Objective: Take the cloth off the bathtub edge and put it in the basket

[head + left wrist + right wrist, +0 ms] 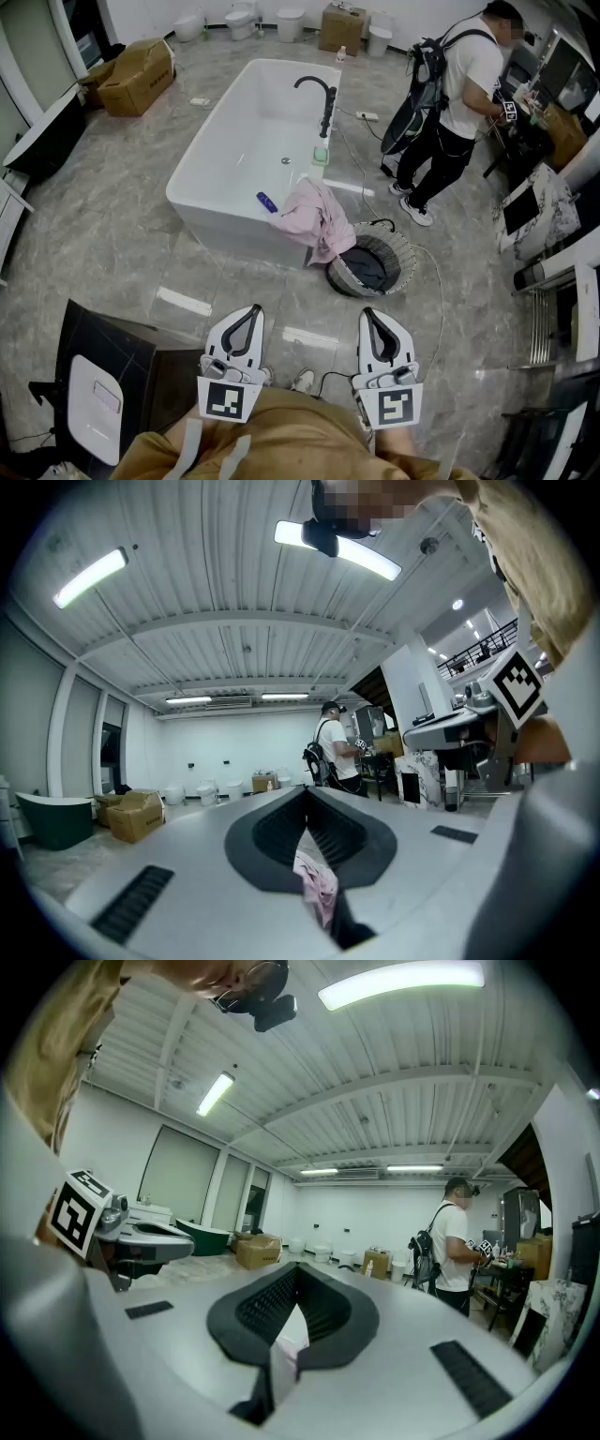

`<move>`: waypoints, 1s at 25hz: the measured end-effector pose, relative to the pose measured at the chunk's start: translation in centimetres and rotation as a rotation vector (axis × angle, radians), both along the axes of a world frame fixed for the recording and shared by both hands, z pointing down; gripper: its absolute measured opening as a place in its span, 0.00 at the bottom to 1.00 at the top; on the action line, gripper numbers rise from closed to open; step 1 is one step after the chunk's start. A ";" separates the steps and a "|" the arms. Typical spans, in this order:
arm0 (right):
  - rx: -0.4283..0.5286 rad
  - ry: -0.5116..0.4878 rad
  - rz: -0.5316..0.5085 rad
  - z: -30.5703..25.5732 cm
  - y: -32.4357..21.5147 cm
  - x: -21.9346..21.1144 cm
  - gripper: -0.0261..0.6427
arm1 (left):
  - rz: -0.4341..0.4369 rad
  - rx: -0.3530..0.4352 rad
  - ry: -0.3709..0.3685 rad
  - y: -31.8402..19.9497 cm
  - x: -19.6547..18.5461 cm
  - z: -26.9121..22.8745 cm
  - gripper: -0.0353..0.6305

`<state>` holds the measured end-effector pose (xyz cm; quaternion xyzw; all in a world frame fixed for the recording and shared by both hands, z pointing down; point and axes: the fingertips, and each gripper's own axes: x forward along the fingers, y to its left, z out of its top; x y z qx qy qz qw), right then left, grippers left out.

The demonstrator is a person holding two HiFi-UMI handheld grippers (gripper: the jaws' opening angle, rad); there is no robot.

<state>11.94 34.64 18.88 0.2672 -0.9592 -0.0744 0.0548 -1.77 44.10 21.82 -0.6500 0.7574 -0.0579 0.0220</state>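
— Head view first: where is the cloth (pixel 317 217)?
— It's pink and draped over the tub's (pixel 216 159) near corner, at centre frame. Its lower end hangs just beside the basket (pixel 403 251), which stands on the floor to the right.
— And the tools?
— The left tool (pixel 251 317) and right tool (pixel 370 319) sit low in the frame, close to the person's body and well apart from the tub. Each gripper view shows jaws closed tip to tip and holding nothing. The cloth shows only far off, through the gap behind the tips.
— Which step is this, then?
— The approach, I'd say. The pickup is not yet begun.
— What does the next move call for?
— Probably stepping closer, opening one tool and pinching a raised fold. Then lift it clear of the rim and carry it the short way right to the basket.
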 end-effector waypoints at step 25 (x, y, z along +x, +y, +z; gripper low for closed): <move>-0.039 -0.002 -0.006 2.8 -5.2 4.5 0.05 | -0.093 -0.021 -0.017 -3.1 2.8 1.2 0.06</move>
